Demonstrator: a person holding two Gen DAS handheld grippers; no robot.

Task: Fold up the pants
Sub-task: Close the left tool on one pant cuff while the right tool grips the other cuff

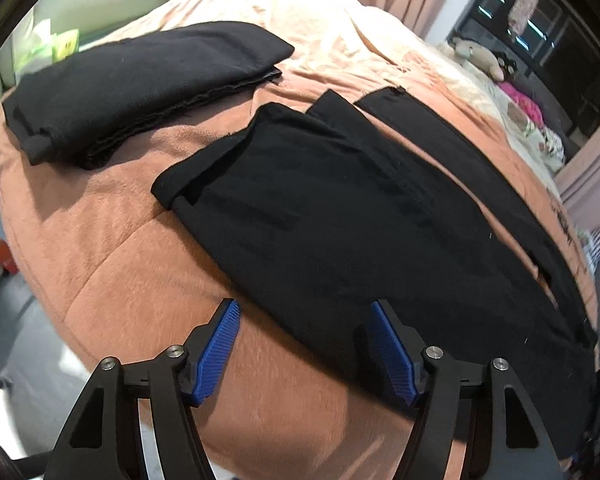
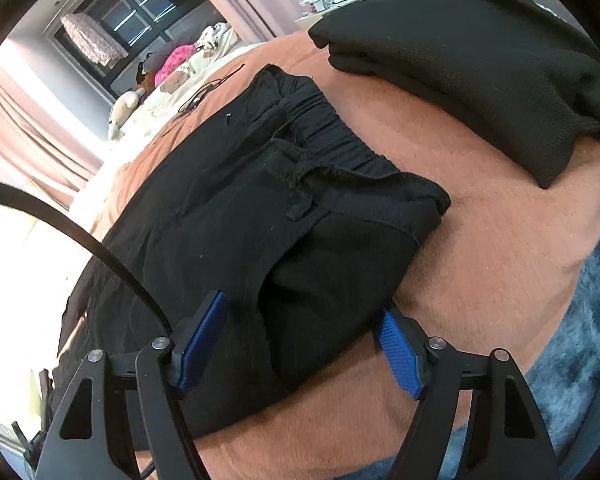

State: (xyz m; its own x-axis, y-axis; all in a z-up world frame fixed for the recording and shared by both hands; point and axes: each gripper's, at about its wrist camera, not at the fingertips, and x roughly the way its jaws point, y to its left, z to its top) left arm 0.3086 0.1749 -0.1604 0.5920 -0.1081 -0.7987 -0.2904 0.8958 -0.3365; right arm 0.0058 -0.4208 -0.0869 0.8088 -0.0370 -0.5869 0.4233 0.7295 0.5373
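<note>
Black pants [image 1: 340, 208] lie flat along the peach bed cover [image 1: 120, 260], their two leg ends [image 1: 268, 120] pointing away. My left gripper [image 1: 302, 304] hovers at the pants' near edge, jaws apart. One blue pad [image 1: 392, 356] is over the cloth and the other is over bare cover. In the right wrist view the waistband with its drawstring [image 2: 300, 184] is at the pants' [image 2: 220, 240] far end. My right gripper [image 2: 303, 303] straddles a bunched near corner of the pants, jaws wide, and I see no pinch.
A folded pile of dark clothes [image 1: 140, 80] [image 2: 480, 60] rests on the bed beyond the pants. Soft toys [image 1: 484, 60] lie by a dark window [image 1: 540, 20]. A black cable [image 2: 80, 236] arcs past the right gripper. A blue shaggy rug [image 2: 580, 340] covers the floor beside the bed.
</note>
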